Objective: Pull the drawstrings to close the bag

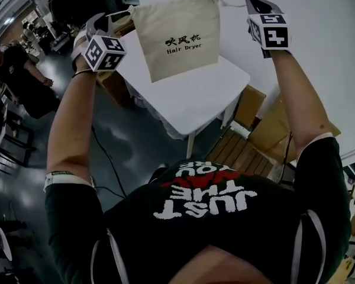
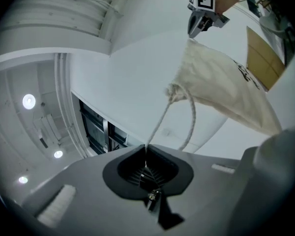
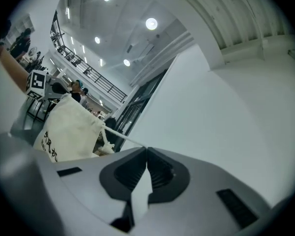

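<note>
Bag point(image 1: 176, 37) hangs aloft by its drawstrings point(image 2: 157, 125).

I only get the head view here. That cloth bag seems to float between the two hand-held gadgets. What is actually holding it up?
Observer: In the left gripper view, the left tongs are shut on a thin white left drawstring that runs up to the bag.
Operator: And the other side?
Observer: Same there. The right gripper view shows the right tongs shut on a taut right drawstring leading to the bag's other top corner.
Operator: Is the bag's mouth pulled closed?
Observer: The left gripper view shows a bunched corner where the left drawstring comes out. How far the whole mouth is closed, I cannot tell.
</note>
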The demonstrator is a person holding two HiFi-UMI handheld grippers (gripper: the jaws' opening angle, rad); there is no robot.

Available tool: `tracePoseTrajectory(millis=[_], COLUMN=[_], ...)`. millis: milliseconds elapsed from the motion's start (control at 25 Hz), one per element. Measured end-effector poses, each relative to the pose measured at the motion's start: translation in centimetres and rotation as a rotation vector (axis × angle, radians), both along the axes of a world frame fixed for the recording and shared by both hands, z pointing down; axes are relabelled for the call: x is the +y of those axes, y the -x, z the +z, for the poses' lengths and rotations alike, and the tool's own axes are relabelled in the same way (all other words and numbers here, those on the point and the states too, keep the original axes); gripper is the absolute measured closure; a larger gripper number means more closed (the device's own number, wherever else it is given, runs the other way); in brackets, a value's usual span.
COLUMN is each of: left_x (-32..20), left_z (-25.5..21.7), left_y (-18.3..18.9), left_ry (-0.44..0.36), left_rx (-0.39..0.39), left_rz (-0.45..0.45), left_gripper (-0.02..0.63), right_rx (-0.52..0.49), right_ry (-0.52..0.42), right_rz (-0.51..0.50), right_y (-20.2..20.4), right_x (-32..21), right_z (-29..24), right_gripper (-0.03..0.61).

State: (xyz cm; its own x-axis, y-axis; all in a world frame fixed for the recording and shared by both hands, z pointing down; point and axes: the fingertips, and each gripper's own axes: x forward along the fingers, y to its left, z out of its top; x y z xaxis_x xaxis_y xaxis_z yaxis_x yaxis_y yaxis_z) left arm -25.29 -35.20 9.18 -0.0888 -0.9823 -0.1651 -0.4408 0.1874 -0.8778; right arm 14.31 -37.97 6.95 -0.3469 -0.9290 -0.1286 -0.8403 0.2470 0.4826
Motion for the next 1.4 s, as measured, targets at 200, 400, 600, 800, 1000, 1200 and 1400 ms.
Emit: tracePoseTrajectory(millis=[200,400,600,800,1000,1200,1400], left_x=[0.8,2.4,3.2,1.7,2.3,2.5,2.9], left_z=[-1.4,-1.2,-1.1,-1.1,-0.6,-0.4,-0.3], left_y=[1.4,3.4,5.5,5.7,6.4,6.5,6.1], left_ry=[0.016,0.003,0.022,0.058,0.053,0.058,0.038], left_rx=[-0.062,-0.104,-0.103,-0.034,-0.042,-0.048,0.085], left_rz=[-0.01,-0.014,-0.024,-0.043,-0.052,-0.043,-0.002], left_gripper=[0.603,0.603,0.603,0.603,0.603,0.603,0.603], right_rx=[-0.045,-0.085,-0.085,-0.086,-0.087,-0.203,-0.479], right_ry=[-0.023,-0.035,-0.038,-0.029,-0.028,0.013,0.091], right_rz=[0.057,0.1,0.11,0.07,0.023,-0.001,-0.061], right_y=[-1.3,-2.4,-2.9,-2.6,-1.9,-2.2,-2.8], right_x=[1.1,2.3,3.3,2.6,3.4,3.3,2.6], right_z=[-2.1,-1.7,-1.8,-2.4,-2.7,-2.9,-1.9], right_gripper=[0.566,0.568,0.568,0.568,0.566,0.566,0.567])
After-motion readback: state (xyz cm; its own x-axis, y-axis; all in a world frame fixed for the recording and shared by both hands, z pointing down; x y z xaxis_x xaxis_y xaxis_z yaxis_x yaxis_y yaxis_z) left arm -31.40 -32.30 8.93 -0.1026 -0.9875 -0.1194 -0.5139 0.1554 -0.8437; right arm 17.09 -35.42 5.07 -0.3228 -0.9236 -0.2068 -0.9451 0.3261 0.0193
